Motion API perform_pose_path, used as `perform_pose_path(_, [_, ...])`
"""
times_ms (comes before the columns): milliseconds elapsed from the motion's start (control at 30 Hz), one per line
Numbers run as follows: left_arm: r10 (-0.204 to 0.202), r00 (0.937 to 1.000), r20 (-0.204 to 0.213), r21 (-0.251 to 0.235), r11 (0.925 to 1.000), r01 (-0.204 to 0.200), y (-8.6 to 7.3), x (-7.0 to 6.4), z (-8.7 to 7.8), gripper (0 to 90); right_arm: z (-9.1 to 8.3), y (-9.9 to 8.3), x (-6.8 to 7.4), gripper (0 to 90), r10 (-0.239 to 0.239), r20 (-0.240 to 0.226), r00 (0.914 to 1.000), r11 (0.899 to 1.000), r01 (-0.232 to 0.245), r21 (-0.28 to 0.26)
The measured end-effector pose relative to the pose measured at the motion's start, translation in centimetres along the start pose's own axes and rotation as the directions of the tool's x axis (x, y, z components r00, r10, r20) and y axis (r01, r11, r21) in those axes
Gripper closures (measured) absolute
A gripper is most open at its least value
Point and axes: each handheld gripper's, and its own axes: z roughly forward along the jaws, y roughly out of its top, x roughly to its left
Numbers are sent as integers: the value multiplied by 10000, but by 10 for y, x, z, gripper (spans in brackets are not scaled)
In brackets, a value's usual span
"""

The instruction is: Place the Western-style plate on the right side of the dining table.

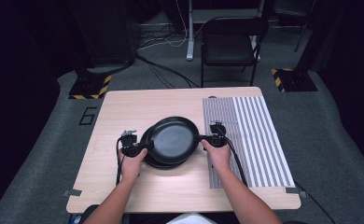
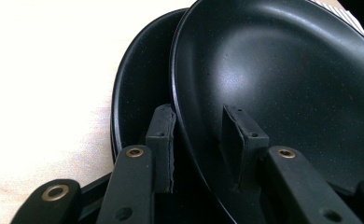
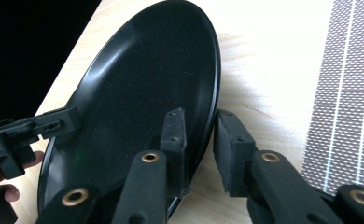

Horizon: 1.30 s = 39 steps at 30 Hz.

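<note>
- High view: two black plates are seen at the centre of the frame on the wooden table (image 1: 124,112); the top plate (image 1: 173,139) is held up at both sides above the bottom plate (image 1: 148,151), which peeks out at its lower left.
- The left gripper (image 1: 140,147) is closed on the top plate's left rim, and in the left gripper view its jaws are set astride that rim, one pad (image 2: 161,144) outside and one pad (image 2: 238,140) inside the bowl.
- The right gripper (image 1: 207,138) is closed on the opposite rim; in the right gripper view one pad (image 3: 174,144) is pressed inside the plate and the other pad (image 3: 229,154) is seen just outside the edge, so the grip there is judged shallow.
- A slip is judged possible: the glossy surface is smooth and only the rim is pinched, so a tilt or uneven lift could let the plate slide out.
- If one side is raised faster, the top plate could be twisted and knocked against the bottom plate.
- The striped mat (image 1: 255,140) lies at the right of the frame; its edge could be caught by the plate if it is set down low.
</note>
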Motion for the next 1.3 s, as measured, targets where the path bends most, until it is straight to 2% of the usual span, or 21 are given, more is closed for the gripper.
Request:
perform_pose_path(200, [-131,9999,91,-86,9999,132,-1,2,0,664,-11,-4,4,684,-239,56,9997,9997,238,37])
perform_pose_path(367, [-187,9998,100,-169,9997,189,-2,2,0,667,-14,-8,7,655,-251,116,9996,9997,251,51])
perform_pose_path(500, [-168,9998,119,-194,9997,170,-2,2,0,667,-15,-14,10,635,44,-17,10000,9999,-44,154])
perform_pose_path(767, [-150,9999,87,-233,9996,152,-3,1,0,667,-12,-23,13,689,-22,170,9999,9996,17,299])
perform_pose_path(833, [-105,9999,96,-273,9996,107,-3,2,0,667,-11,-24,13,693,115,130,9998,9995,-119,303])
perform_pose_path(867, [-199,9997,132,-313,9993,204,-4,2,0,668,-8,-25,11,701,524,-72,9986,9981,-522,322])
perform_pose_path(900, [-199,9997,132,-313,9993,204,-4,2,0,671,-8,-25,11,701,524,-72,9986,9981,-522,322])
perform_pose_path(933, [-279,9995,134,-318,9991,283,-4,2,0,672,-7,-26,10,706,1028,-280,9943,9938,-1015,453])
perform_pose_path(1167, [-360,9992,173,-302,9989,365,-4,1,0,675,-4,-24,7,716,1036,-368,9939,9937,-1018,478])
perform_pose_path(1233, [-427,9980,470,-301,9986,442,-4,5,2,678,-4,-24,7,721,1070,-322,9937,9937,-1059,356])
perform_pose_path(1267, [-594,9966,563,-284,9977,611,-3,6,2,681,-4,-23,6,722,1047,-318,9940,9941,-1036,333])
perform_pose_path(1300, [-594,9966,563,-284,9977,611,-3,6,2,684,-4,-23,6,722,1047,-318,9940,9941,-1036,333])
